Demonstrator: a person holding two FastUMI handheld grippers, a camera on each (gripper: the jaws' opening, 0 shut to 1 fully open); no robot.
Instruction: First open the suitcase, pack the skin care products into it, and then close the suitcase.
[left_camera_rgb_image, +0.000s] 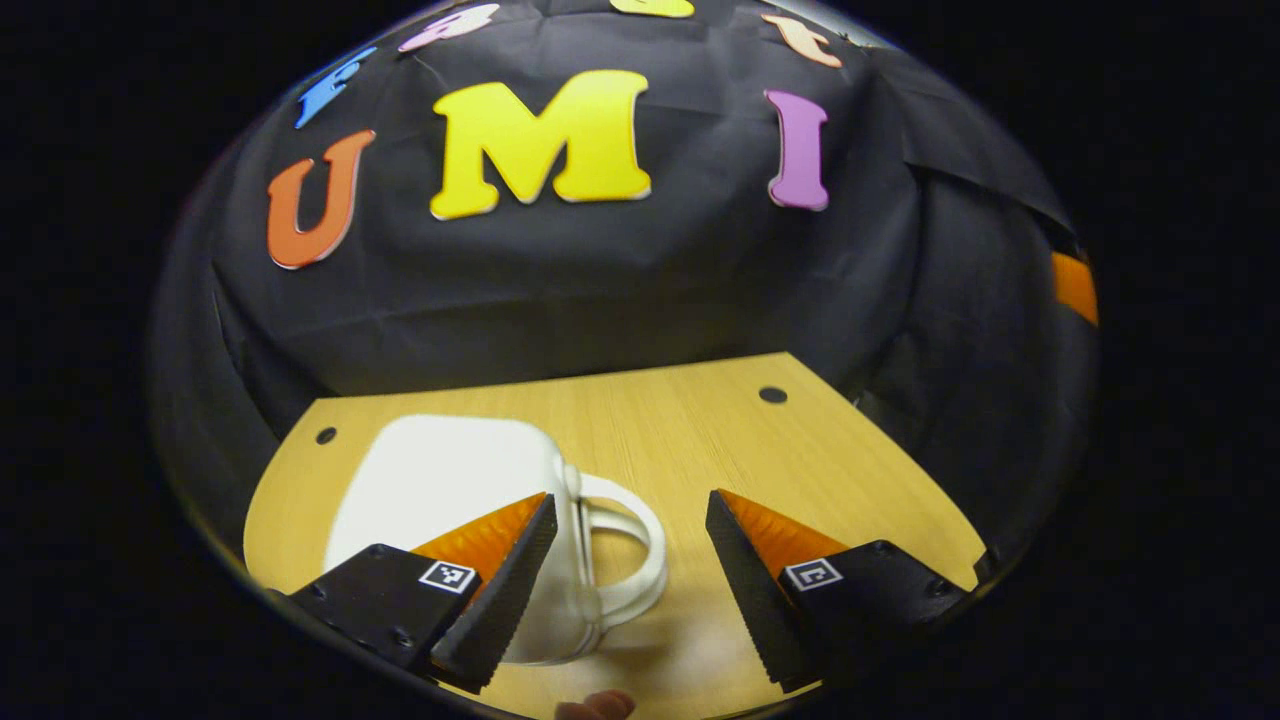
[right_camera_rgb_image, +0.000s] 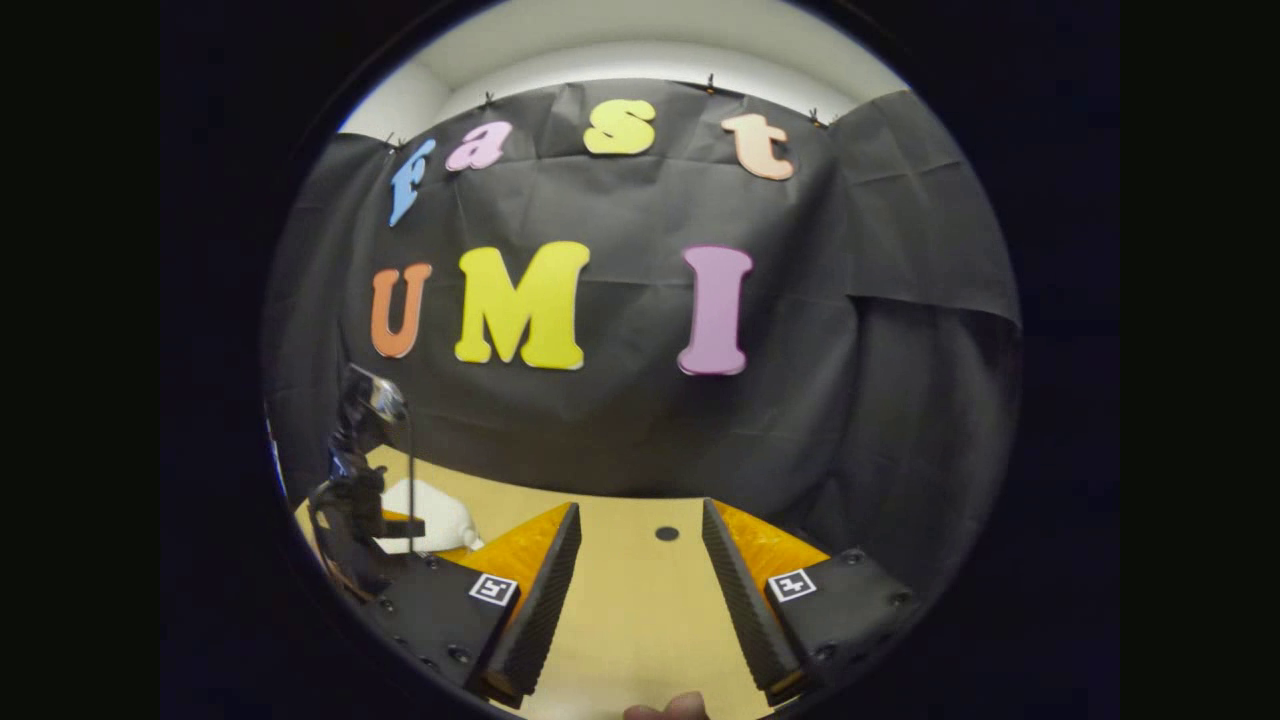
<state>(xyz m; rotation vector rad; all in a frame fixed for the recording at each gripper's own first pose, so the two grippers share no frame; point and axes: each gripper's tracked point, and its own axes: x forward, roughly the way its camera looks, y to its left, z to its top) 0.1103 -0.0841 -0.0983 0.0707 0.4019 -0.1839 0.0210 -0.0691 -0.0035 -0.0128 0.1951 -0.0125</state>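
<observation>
White suitcase (left_camera_rgb_image: 450, 490): closed, handle (left_camera_rgb_image: 625, 550) between fingers of left gripper (left_camera_rgb_image: 630, 590), spread wide, empty. Right gripper (right_camera_rgb_image: 640, 600): wide, empty, well apart over table (right_camera_rgb_image: 640, 620).

Left gripper view: the left tool's near finger (left_camera_rgb_image: 500, 590) is covering the lower right part of the small white hard-shell suitcase (left_camera_rgb_image: 450, 480); whether its lid is latched cannot be told. A fingertip (left_camera_rgb_image: 597, 706) is being cut off at the bottom edge.

Right gripper view: the other tool's dark body (right_camera_rgb_image: 355, 500) is hiding most of the suitcase.
</observation>
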